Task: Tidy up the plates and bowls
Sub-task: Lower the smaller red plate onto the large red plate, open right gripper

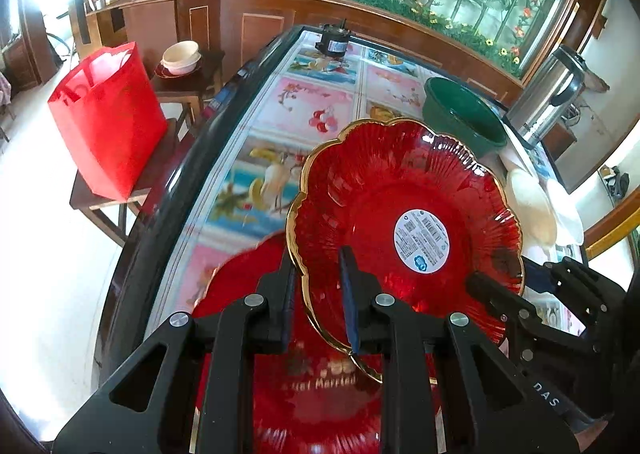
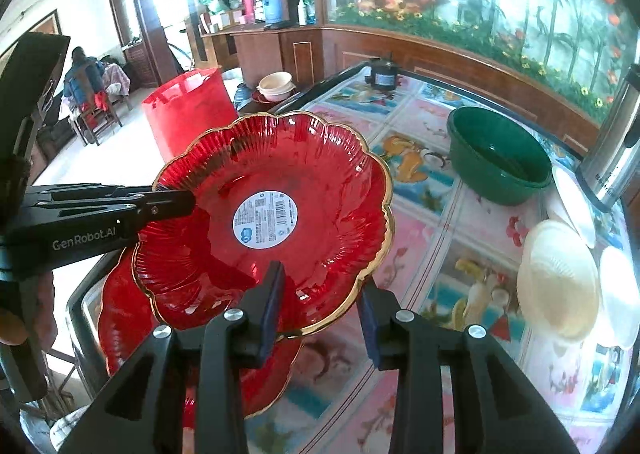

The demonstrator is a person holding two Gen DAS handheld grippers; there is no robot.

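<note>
Aloft, red plate [image 1: 404, 214] rim pinched by left gripper [image 1: 318, 294], right gripper [image 2: 320, 306] loosened around edge

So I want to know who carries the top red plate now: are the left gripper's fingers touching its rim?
Touching. In the left wrist view the left gripper has the red plate rim clamped between both fingers.

Scalloped plate [image 2: 280, 214] held tilted above another plate [image 2: 120, 318] on the tabletop [image 2: 420, 354], left tool [image 1: 316, 294] on its near rim, right tool [image 2: 320, 306] at its opposite edge, basin [image 2: 500, 158] beyond, pale bowls [image 2: 556, 278] right of the right tool, bag [image 1: 108, 118] off the tabletop, left of the left tool.
</note>
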